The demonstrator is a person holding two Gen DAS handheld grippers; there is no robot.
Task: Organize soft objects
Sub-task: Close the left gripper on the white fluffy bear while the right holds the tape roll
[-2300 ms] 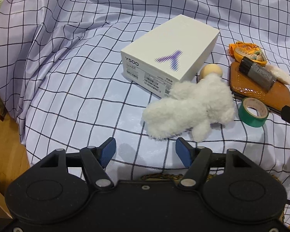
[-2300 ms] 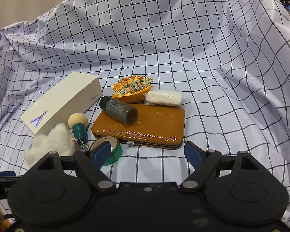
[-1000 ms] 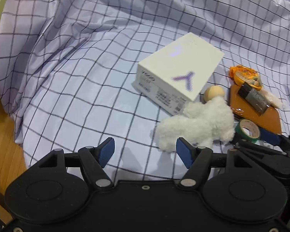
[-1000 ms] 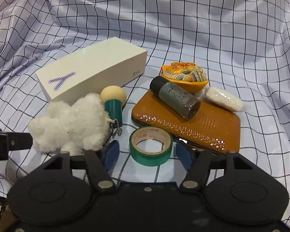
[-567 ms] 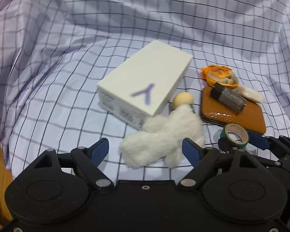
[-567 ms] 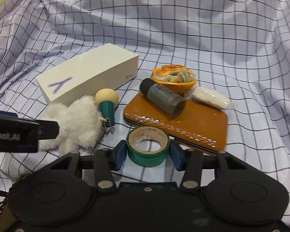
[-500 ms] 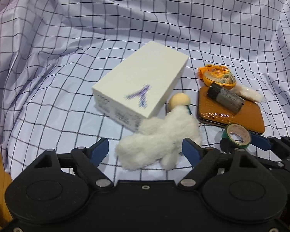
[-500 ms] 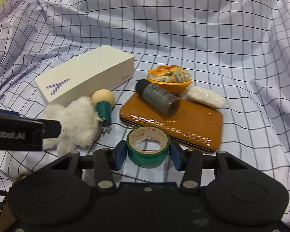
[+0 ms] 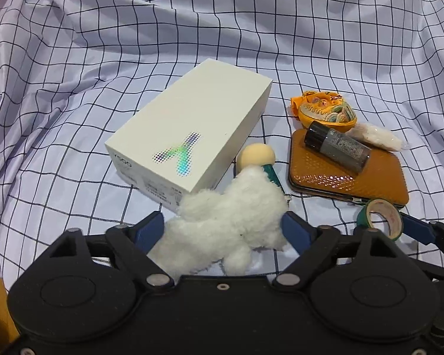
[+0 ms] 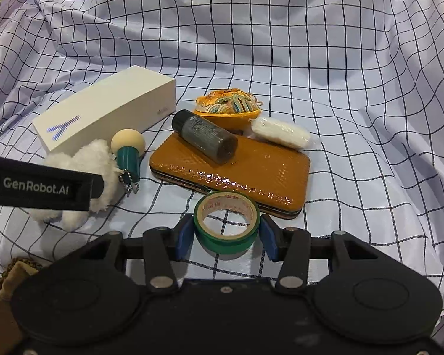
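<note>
- The checked cloth [image 9: 74, 94] covers the counter and carries everything.
- The white box [image 9: 189, 136] lies at centre left.
- The orange wallet [image 10: 231, 174] lies flat right of the box, with a dark bottle [image 10: 205, 136] lying on it.
- The plush [image 9: 222, 224], the soft thing, lies just in front of the box, between the blue pads of the left tongs [image 9: 222, 230]; these are opening, not pressing it.
- The right tongs [image 10: 225, 233] are clenched on the green tape [image 10: 226, 222], just in front of the wallet.
- A green-handled keychain [image 10: 128, 151] touches the plush.
</note>
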